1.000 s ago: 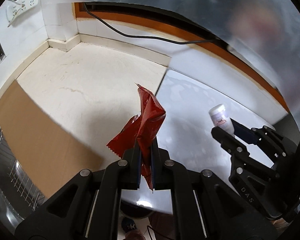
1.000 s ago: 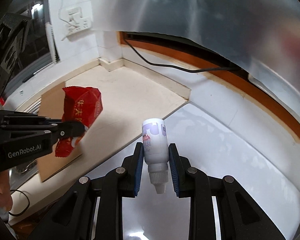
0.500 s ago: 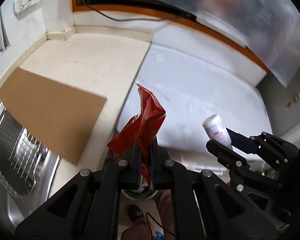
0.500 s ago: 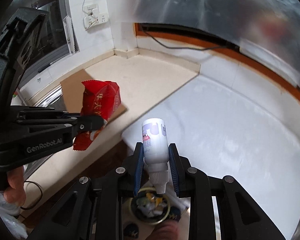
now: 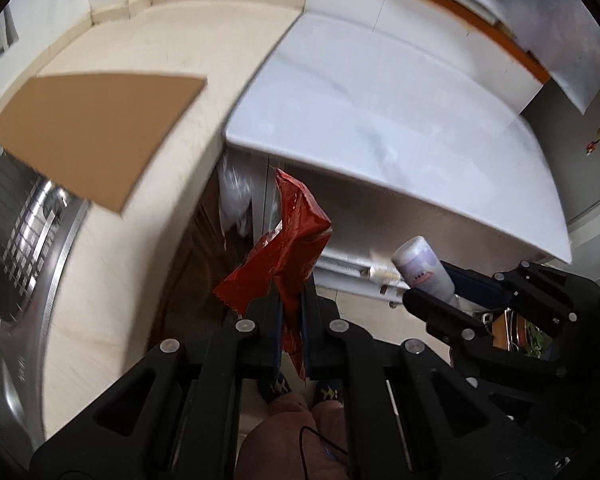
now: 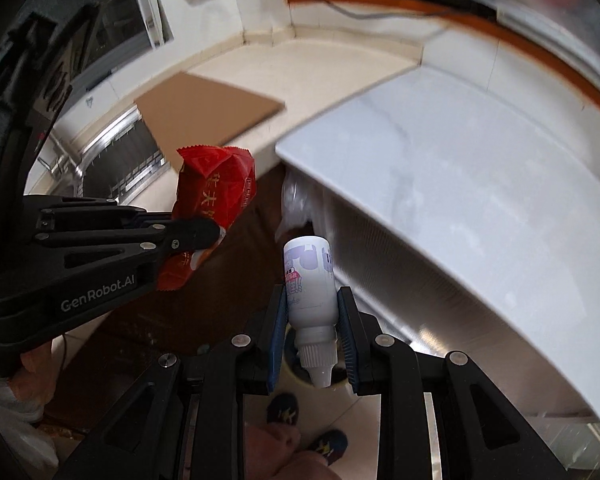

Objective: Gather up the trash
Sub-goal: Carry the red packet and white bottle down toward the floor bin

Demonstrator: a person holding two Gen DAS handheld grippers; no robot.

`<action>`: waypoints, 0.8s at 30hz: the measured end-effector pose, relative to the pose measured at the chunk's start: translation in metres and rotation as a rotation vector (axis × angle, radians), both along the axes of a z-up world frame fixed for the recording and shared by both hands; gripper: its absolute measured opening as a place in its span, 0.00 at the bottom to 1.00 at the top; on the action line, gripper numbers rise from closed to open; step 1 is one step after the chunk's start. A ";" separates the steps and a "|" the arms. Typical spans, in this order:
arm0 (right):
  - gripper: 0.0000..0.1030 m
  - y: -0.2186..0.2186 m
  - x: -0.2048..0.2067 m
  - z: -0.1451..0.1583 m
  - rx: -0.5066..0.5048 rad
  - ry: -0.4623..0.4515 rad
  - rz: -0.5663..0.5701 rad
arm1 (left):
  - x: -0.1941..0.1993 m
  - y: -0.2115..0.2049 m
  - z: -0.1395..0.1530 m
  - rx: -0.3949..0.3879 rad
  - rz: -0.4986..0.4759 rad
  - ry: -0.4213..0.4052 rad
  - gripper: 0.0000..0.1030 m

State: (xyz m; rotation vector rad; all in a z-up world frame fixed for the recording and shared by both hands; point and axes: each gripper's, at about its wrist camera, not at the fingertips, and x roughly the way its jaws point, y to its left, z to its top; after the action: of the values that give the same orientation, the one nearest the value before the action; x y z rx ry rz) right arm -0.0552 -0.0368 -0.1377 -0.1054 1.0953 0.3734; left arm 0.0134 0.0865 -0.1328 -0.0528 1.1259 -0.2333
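Left gripper (image 5: 290, 300): fingers pressed narrow on a crumpled red wrapper (image 5: 288, 248). The wrapper stands up out of the jaws, and its torn lower edge hangs below the pads. In the right wrist view the same gripper (image 6: 216, 236) reaches in from the left, with the wrapper (image 6: 216, 196) flaring above and below the fingertips.

Right gripper (image 6: 311, 320): blue pads clamped on a small white bottle (image 6: 310, 284), held by its body with the capped end pointing back toward the camera. In the left wrist view this gripper (image 5: 440, 288) sits to the right of the left one, and the bottle (image 5: 422, 266) sticks out past its fingertips. The two grippers are near each other but apart.

Both loads hang in open air off the front of the counter, above the floor. Ahead is the front edge of a white appliance top (image 6: 480, 184); its near corner lies just beyond the bottle. To the left runs the rounded edge of a beige counter (image 5: 112, 260), with a flat cardboard sheet (image 5: 96, 132) whose corner overhangs a steel sink (image 5: 16, 216). Between the counter edge and the white unit is a dark gap holding a clear plastic bag (image 5: 234, 196).

Below the right gripper a round bin rim (image 6: 290, 364) shows, largely hidden by the fingers. Further down are two dark slippers (image 6: 328, 442) on a pale floor. The frames are motion-blurred toward the edges.
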 end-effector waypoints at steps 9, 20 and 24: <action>0.23 -0.021 -0.021 -0.079 0.038 0.151 -0.013 | -0.016 -0.022 -0.077 -0.007 0.042 0.102 0.04; 0.24 -0.066 0.000 -0.211 0.109 0.264 -0.120 | -0.007 -0.033 -0.199 -0.012 0.078 0.156 0.04; 0.24 -0.073 0.010 -0.266 0.137 0.295 -0.172 | 0.001 -0.035 -0.248 -0.019 0.074 0.185 0.05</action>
State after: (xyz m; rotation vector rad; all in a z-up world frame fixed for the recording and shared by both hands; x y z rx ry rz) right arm -0.0456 -0.1098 -0.4038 0.1697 1.3552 0.3143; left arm 0.0147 0.0510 -0.3806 -0.1344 1.3030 -0.1754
